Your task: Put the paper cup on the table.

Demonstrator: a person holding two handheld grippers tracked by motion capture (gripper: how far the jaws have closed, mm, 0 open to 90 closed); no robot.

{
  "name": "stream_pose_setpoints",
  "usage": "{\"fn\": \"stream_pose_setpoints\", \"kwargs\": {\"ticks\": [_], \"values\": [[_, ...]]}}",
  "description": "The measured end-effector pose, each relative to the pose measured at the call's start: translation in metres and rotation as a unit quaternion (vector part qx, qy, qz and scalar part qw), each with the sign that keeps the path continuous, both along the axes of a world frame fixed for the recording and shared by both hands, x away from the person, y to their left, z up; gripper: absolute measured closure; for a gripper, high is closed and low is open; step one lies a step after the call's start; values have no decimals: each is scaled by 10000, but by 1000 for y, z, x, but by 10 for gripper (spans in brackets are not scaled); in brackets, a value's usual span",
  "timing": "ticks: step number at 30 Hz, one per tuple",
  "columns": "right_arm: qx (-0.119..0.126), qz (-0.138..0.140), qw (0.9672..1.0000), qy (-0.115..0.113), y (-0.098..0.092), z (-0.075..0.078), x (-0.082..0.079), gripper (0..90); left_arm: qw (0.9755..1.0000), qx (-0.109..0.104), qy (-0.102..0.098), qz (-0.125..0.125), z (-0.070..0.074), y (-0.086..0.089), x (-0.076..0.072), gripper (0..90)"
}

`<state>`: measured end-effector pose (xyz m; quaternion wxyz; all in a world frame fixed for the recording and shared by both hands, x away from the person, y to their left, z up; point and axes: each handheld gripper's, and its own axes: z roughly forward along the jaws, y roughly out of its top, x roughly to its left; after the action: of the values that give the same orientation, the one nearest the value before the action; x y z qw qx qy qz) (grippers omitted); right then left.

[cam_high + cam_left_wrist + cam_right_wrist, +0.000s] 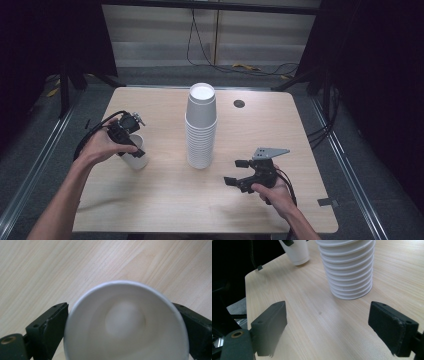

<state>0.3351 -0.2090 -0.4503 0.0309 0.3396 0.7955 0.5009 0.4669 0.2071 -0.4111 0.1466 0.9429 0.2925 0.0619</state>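
Left gripper (131,145) is clamped on a cup (125,322) standing on the table (165,195); right gripper (327,327) sits wide open near the stack (201,130).

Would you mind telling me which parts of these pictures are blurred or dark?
Left gripper view: the single white paper cup is soft, its bottom a blur. Right gripper view: the stack of white paper cups is sharp. High view: the surroundings are dark beyond the pale wooden table.

A single white paper cup (135,157) stands upright, mouth up and empty, left of the tall cup stack (201,127).
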Motion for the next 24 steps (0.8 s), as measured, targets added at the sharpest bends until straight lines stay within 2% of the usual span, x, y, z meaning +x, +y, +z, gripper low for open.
{"fn": "stream_pose_setpoints", "kwargs": {"ticks": [5,7,9,11,14,18,21,24], "values": [[-3,3,10000,8,0,-1,0,151,9999,-7,-120,-22,-3,-1,-1,71],[-6,3,10000,5,0,-1,1,151,9996,-18,-271,-44,-3,-2,-1,76],[0,16,10000,-2,1,0,0,152,9993,-143,-353,-65,-2,-3,-1,75],[4,14,10000,-1,1,0,0,152,9987,-175,-479,-63,-5,-5,0,75],[12,22,10000,-22,1,0,0,152,9979,-350,-540,64,-9,-6,2,66],[7,10,10000,-5,0,0,-1,152,9980,-378,-499,120,-10,-3,1,59],[13,10,10000,-19,0,1,-1,152,9974,-475,-526,143,-12,2,0,57],[10,-2,10000,-18,0,1,-1,151,9965,-585,-534,278,-15,6,-1,55]]}}
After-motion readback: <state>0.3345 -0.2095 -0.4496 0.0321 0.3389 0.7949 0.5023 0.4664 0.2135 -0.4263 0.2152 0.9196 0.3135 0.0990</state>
